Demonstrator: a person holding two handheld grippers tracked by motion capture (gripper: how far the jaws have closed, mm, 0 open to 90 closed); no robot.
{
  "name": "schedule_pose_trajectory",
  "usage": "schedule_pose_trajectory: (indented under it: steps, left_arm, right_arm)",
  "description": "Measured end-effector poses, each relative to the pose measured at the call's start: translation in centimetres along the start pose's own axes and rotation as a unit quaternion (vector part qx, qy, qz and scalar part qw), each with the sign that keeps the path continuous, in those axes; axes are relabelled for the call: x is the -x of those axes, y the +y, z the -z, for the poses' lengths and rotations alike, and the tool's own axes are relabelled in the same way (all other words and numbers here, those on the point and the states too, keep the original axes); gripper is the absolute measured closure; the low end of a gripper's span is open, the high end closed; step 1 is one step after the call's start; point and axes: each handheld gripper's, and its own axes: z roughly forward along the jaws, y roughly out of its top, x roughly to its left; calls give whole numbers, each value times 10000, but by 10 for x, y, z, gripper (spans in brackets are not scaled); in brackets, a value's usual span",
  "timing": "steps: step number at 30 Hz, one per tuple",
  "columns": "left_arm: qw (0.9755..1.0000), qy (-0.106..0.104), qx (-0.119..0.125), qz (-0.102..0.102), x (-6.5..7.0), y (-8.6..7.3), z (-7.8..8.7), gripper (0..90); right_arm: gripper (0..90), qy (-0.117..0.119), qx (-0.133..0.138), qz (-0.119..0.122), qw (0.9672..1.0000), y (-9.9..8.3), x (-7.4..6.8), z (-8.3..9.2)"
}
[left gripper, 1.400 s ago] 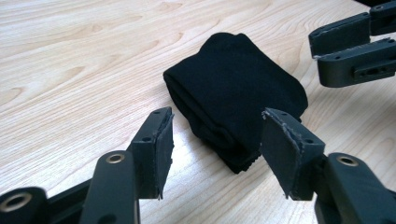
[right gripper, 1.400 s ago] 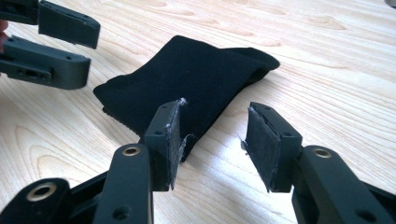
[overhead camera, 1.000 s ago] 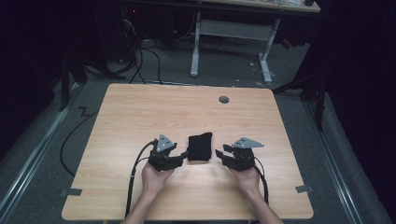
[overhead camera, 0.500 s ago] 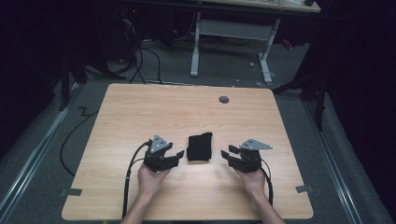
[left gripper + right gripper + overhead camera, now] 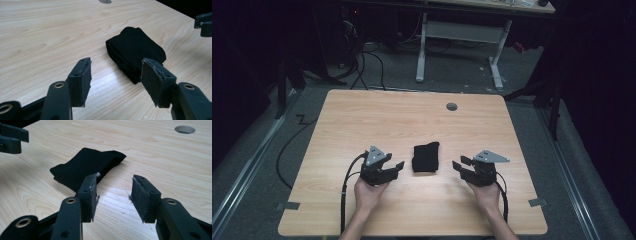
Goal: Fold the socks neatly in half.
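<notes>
A lab or workshop test bay, dimly lit.

A bare wooden table with a cable hole stands on grey carpet, tape marks at its corners. Behind it, loose cables trail across the floor, a white-legged desk stands against the dark, and a metal rail runs along the left side.

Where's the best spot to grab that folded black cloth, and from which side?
Probably the thick folded edge of the black cloth nearest the left gripper, coming in low from that side. It lies flat on the table, so one of the fingers would have to slide under the fold.
</notes>
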Motion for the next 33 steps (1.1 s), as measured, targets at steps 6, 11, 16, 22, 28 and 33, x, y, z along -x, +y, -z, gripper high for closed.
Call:
schedule_pose_trajectory:
  steps: [6, 11, 16, 22, 28, 33]
  left_arm:
    - [10000, 18, 45, 51, -3, -1, 5, 418]
    - [10000, 43, 74, 41, -4, -1, 9, 419]
    - [9999, 65, 120, 72, -6, -2, 13, 418]
    - [9997, 126, 186, 75, -8, -3, 18, 426]
    - [9994, 190, 237, 138, -12, -6, 24, 426]
    - [9994, 263, 215, 120, -14, -9, 29, 427]
  right_arm:
    - [558, -15, 21, -12, 10000, -2, 2, 4]
    - [558, -23, 48, -66, 10000, -4, 5, 8]
    - [558, -23, 62, -60, 10000, -6, 6, 10]
    - [559, -55, 97, -111, 9999, -8, 10, 15]
    - [558, -58, 106, -151, 9998, -10, 13, 18]
    - [557, -57, 135, -229, 9996, -12, 17, 23]
